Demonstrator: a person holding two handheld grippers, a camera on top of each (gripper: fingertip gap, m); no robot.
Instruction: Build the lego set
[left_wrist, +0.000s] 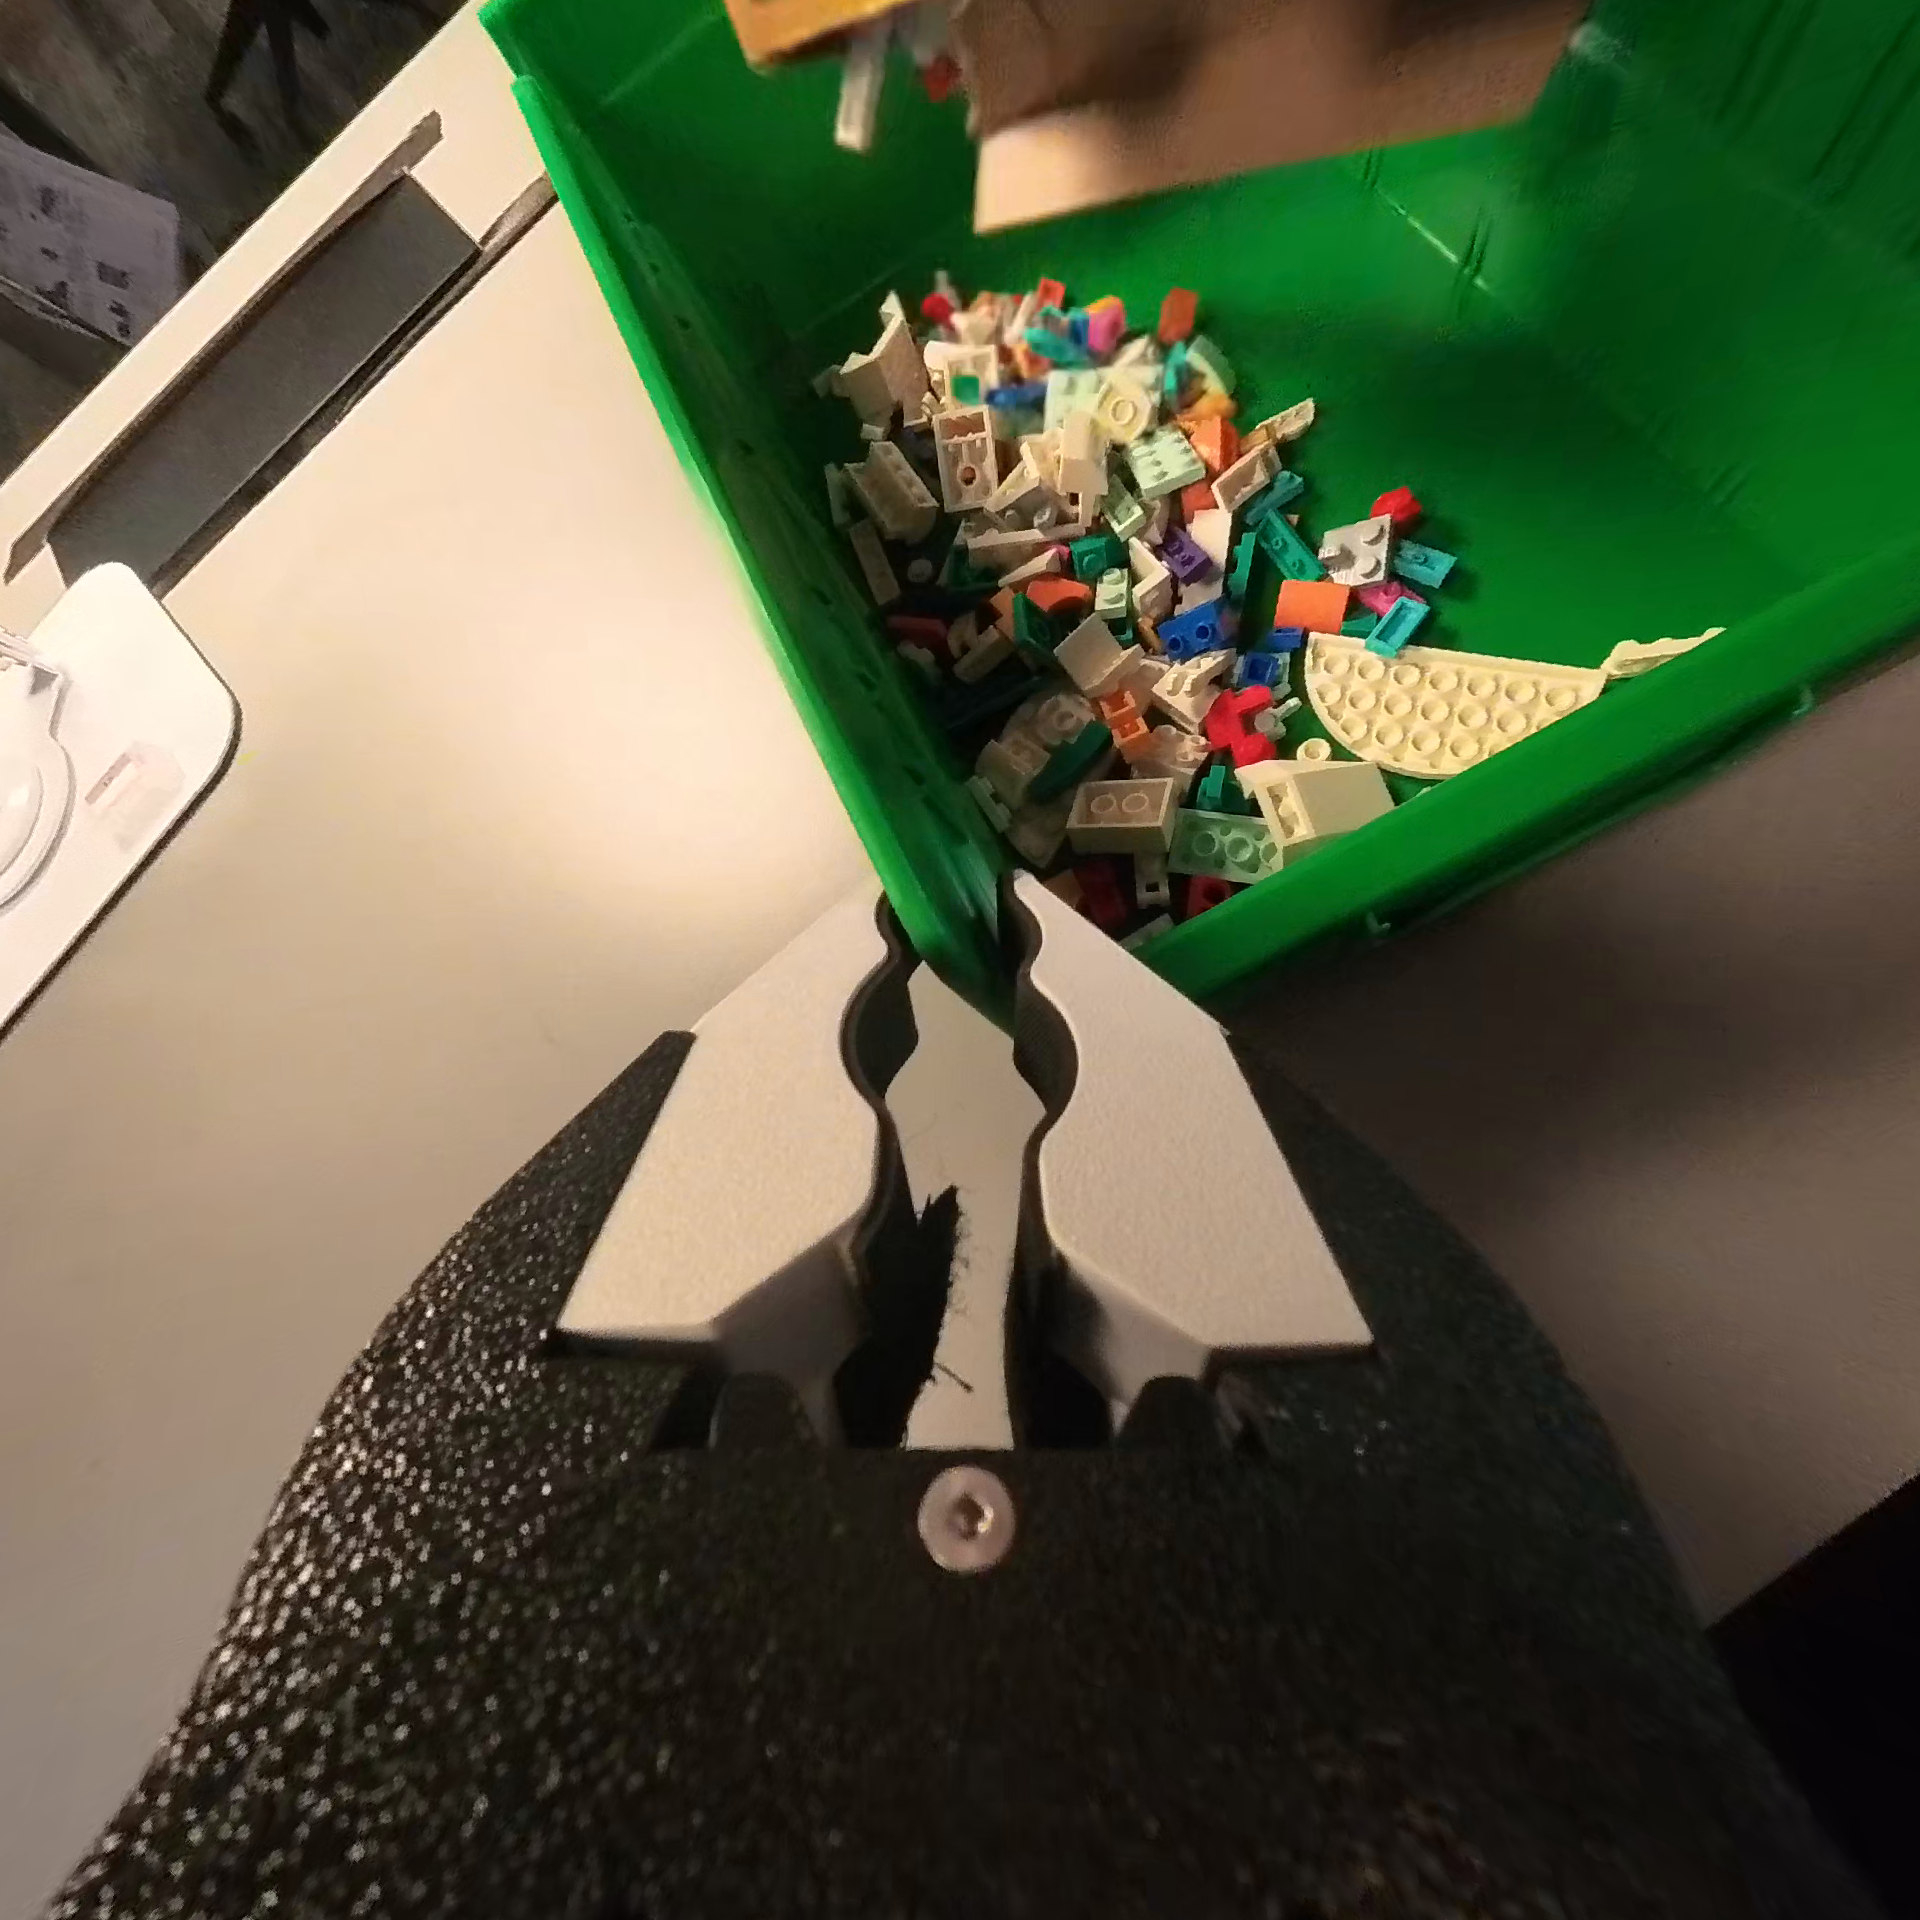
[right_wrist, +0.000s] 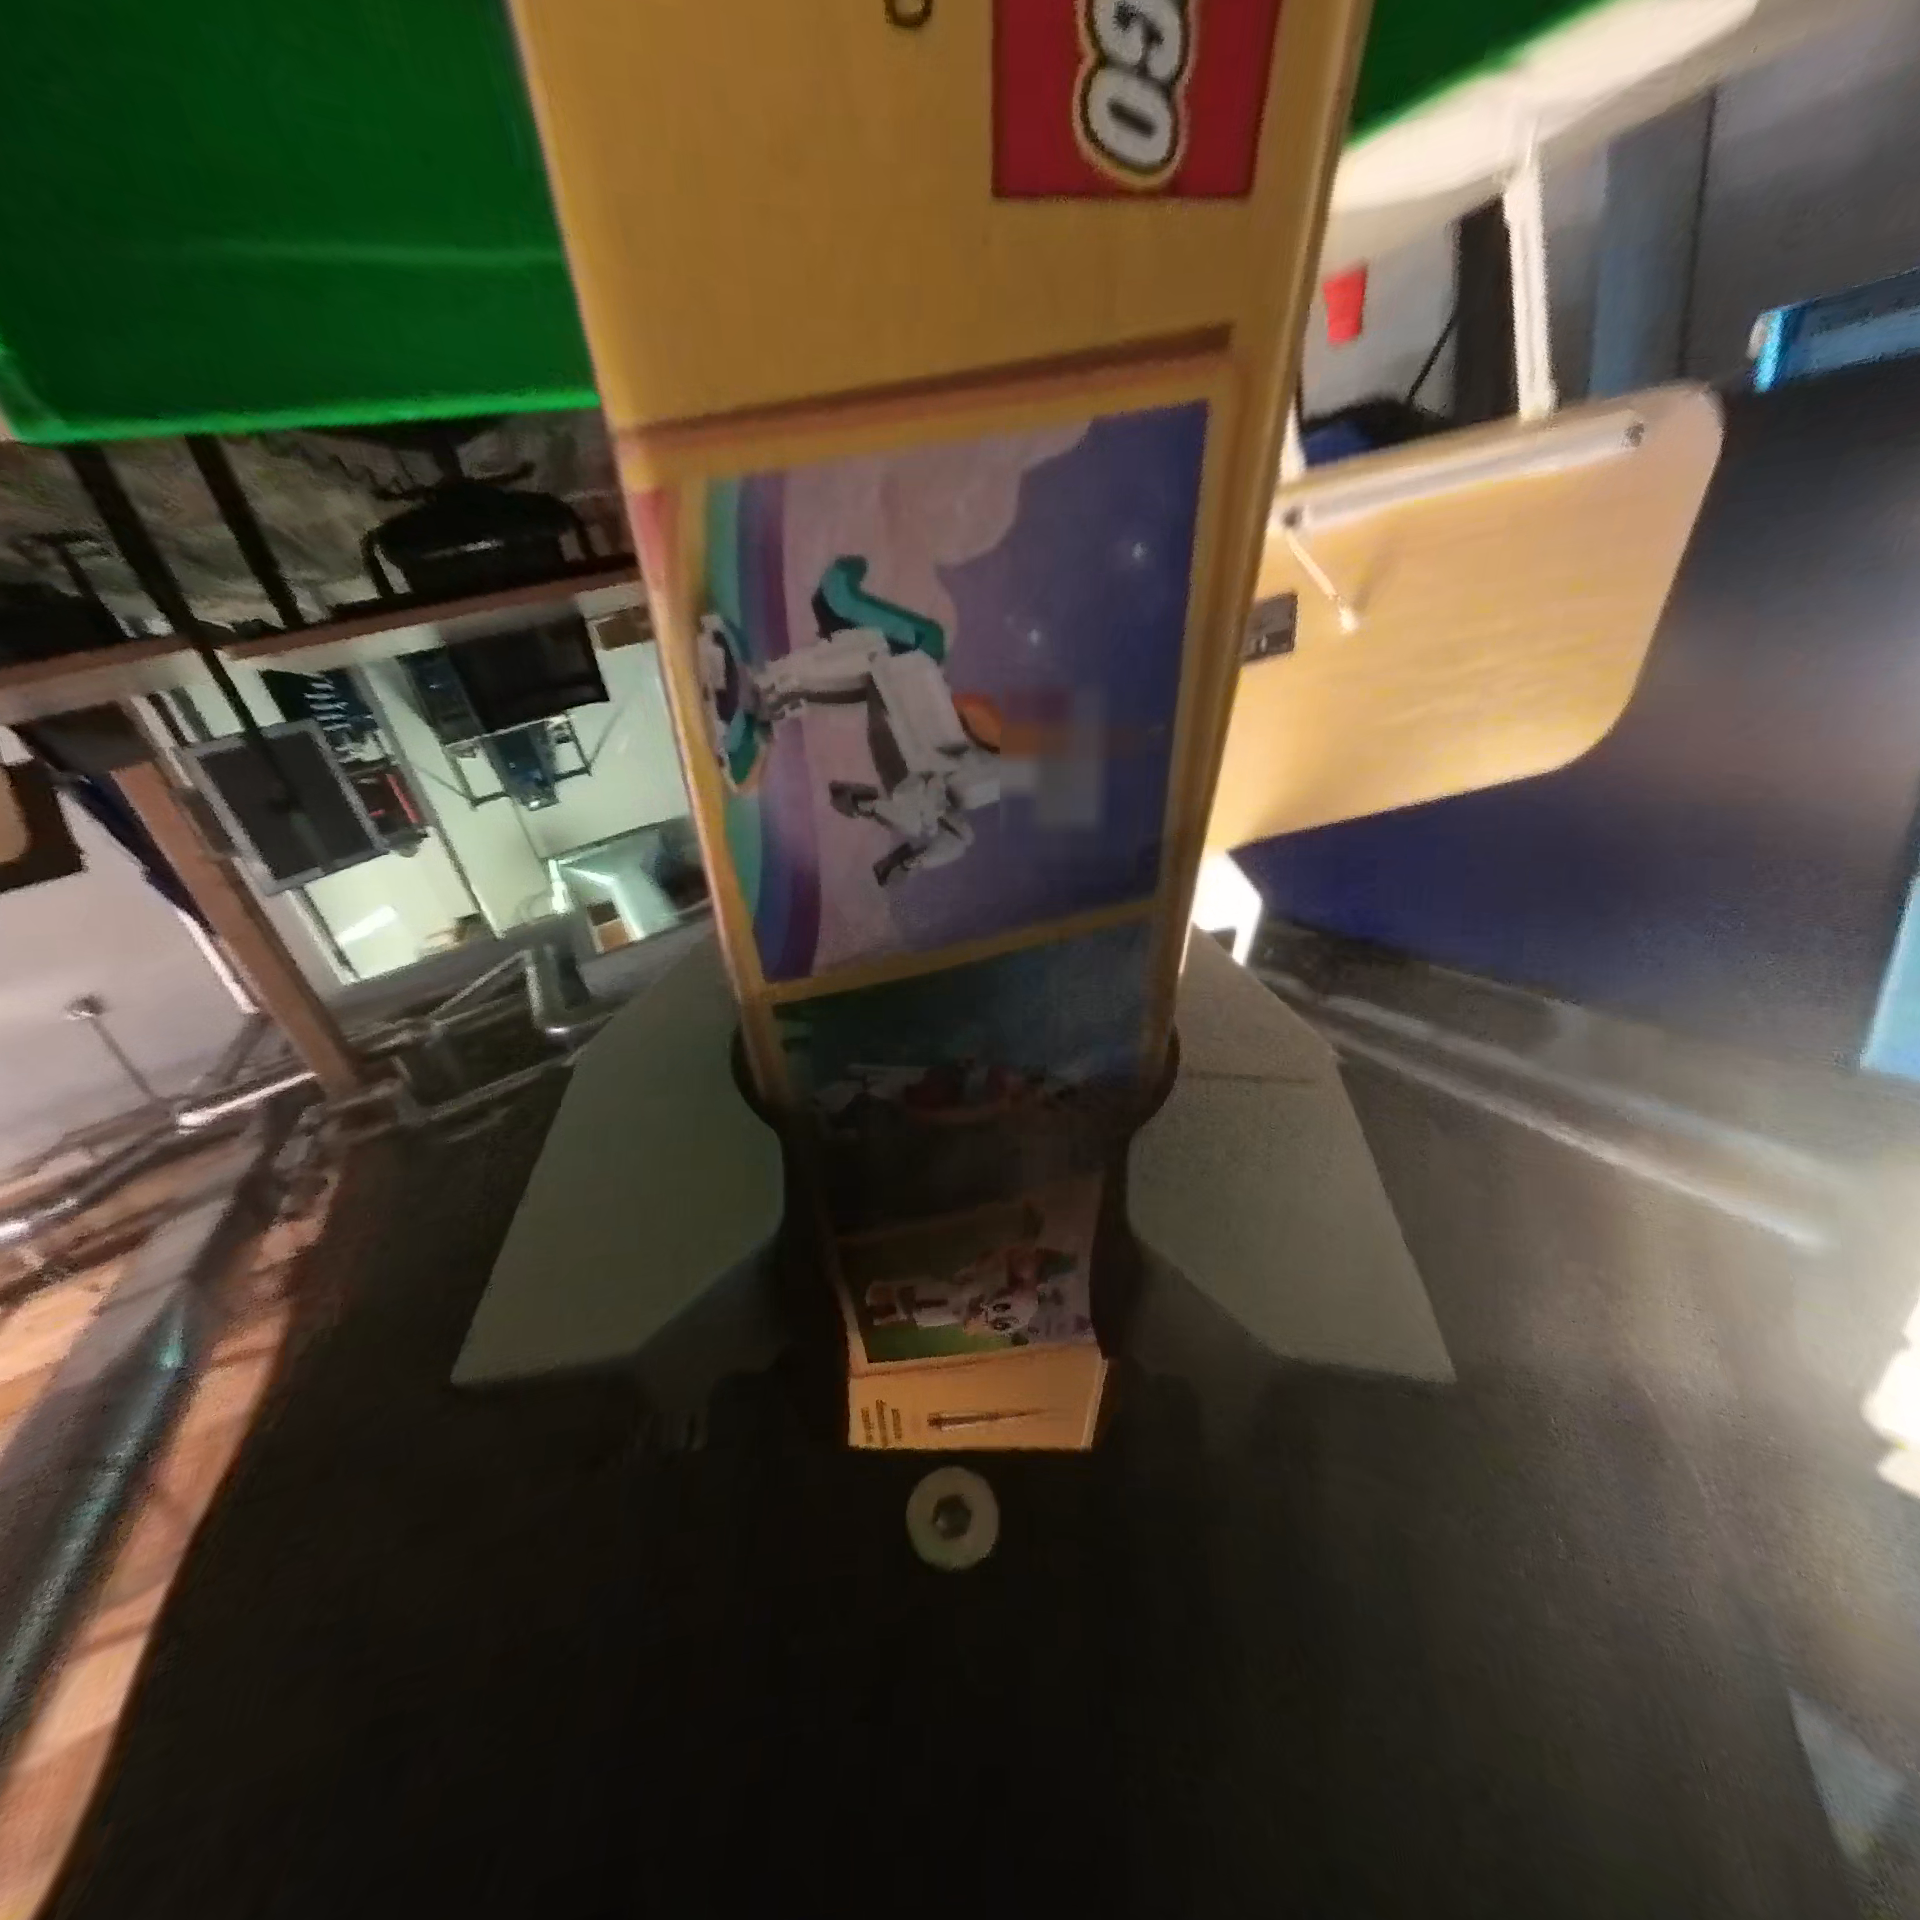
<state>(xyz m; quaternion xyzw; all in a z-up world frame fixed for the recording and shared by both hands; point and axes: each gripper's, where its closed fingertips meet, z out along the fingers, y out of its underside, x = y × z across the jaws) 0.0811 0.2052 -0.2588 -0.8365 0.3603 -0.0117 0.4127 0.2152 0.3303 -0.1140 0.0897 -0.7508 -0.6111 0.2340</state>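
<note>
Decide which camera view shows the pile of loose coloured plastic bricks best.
The left wrist view: the pile of loose coloured plastic bricks lies in full sight inside the green plastic bin. The right wrist view shows none of it, only the yellow cardboard box and a green edge.

Left gripper (left_wrist: 951, 914) jaws clamp green bin (left_wrist: 727, 436) corner.

White table (left_wrist: 416, 831); blue partition (right_wrist: 1558, 914), wooden panel (right_wrist: 1455, 623) behind.
</note>
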